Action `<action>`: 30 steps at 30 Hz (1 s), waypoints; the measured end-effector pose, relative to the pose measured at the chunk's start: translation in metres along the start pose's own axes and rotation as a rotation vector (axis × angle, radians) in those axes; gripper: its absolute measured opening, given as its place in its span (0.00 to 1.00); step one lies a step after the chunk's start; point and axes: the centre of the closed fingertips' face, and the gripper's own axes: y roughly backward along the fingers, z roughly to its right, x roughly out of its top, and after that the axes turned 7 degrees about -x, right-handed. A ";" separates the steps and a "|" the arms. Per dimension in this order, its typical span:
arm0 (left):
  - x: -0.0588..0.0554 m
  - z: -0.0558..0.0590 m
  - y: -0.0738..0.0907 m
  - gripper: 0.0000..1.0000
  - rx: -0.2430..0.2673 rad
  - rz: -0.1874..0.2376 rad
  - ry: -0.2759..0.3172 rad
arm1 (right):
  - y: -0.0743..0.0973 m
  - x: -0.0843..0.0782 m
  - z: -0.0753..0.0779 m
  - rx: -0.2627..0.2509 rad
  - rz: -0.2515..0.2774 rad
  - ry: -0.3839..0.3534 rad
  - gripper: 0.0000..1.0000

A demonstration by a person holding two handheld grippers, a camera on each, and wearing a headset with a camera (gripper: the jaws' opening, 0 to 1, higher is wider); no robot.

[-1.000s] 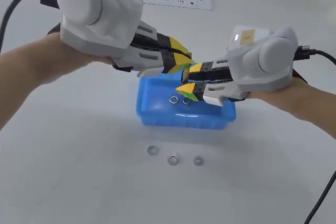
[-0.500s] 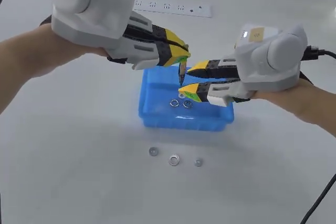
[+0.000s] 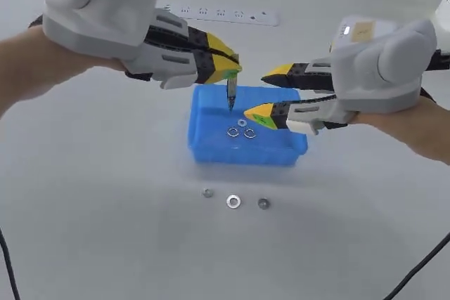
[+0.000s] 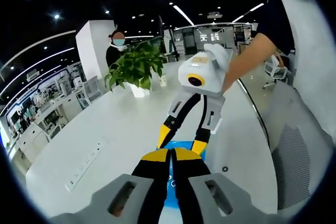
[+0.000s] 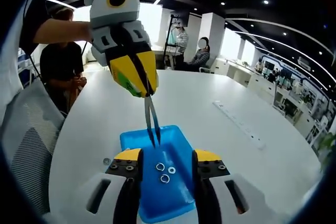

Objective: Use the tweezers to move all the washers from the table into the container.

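Container [image 3: 225, 154]: blue rect. open-top tray on white table [image 3: 98, 244]. Contents: 3 stowed washers [image 3: 233, 131], flat on tray floor, clustered near centre; whether they touch each other, cannot tell. 3 loose washers [image 3: 233, 202] lie on the table in a row in front of the tray's near wall, apart from each other and from the tray. L gripper [image 3: 228, 69]: jaws clenched on tweezers [image 3: 230, 95]. Tweezers hang approx. vertical, tips down, over the tray's rear portion, above the stowed washers and clear of them. In the right gripper view the tweezer tips sit nearly together; anything held between them is too small to tell. R gripper [image 3: 261, 94]: jaws released, spread apart, gripping nothing, over the tray's right side, just beside the tweezers. Markings: yellowish label [image 3: 362, 31] on R gripper housing, text illegible. Power strip [image 3: 218, 13] lies on the table beyond the tray.
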 end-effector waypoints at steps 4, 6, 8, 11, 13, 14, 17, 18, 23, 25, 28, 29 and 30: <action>0.001 0.011 0.007 0.05 0.005 0.004 0.004 | 0.012 0.004 -0.007 -0.015 0.010 0.007 0.38; 0.002 0.020 0.011 0.05 0.017 0.006 -0.002 | 0.016 0.004 -0.011 -0.018 0.011 0.008 0.38; 0.002 0.025 0.013 0.05 0.015 0.012 0.009 | 0.022 0.003 -0.017 -0.018 0.014 -0.005 0.40; 0.004 0.035 0.013 0.05 0.012 0.013 0.013 | 0.028 0.003 -0.028 -0.011 0.023 -0.080 0.48; 0.005 0.041 0.012 0.05 0.007 0.014 0.012 | 0.032 0.001 -0.034 -0.017 0.028 -0.080 0.52; 0.006 0.043 0.012 0.05 0.004 0.016 0.013 | 0.033 -0.001 -0.037 -0.018 0.025 -0.080 0.52; 0.009 0.054 0.009 0.05 -0.005 0.018 0.017 | 0.037 -0.008 -0.048 -0.015 0.004 -0.082 0.54; 0.008 0.057 0.008 0.05 -0.007 0.018 0.020 | 0.039 -0.010 -0.053 -0.013 0.004 -0.091 0.55; 0.006 0.073 0.003 0.05 -0.017 0.026 0.049 | 0.045 -0.014 -0.071 0.002 0.039 -0.200 0.56; 0.003 0.080 0.001 0.05 -0.022 0.025 0.056 | 0.044 -0.022 -0.076 -0.007 0.024 -0.188 0.56; -0.004 0.089 -0.004 0.05 -0.036 0.020 0.084 | 0.047 -0.026 -0.085 -0.004 0.005 -0.153 0.56; -0.006 0.092 -0.005 0.05 -0.039 0.016 0.083 | 0.048 -0.025 -0.087 -0.001 0.014 -0.160 0.56; -0.009 0.096 -0.007 0.05 -0.046 0.013 0.084 | 0.050 -0.023 -0.091 0.008 0.024 -0.174 0.56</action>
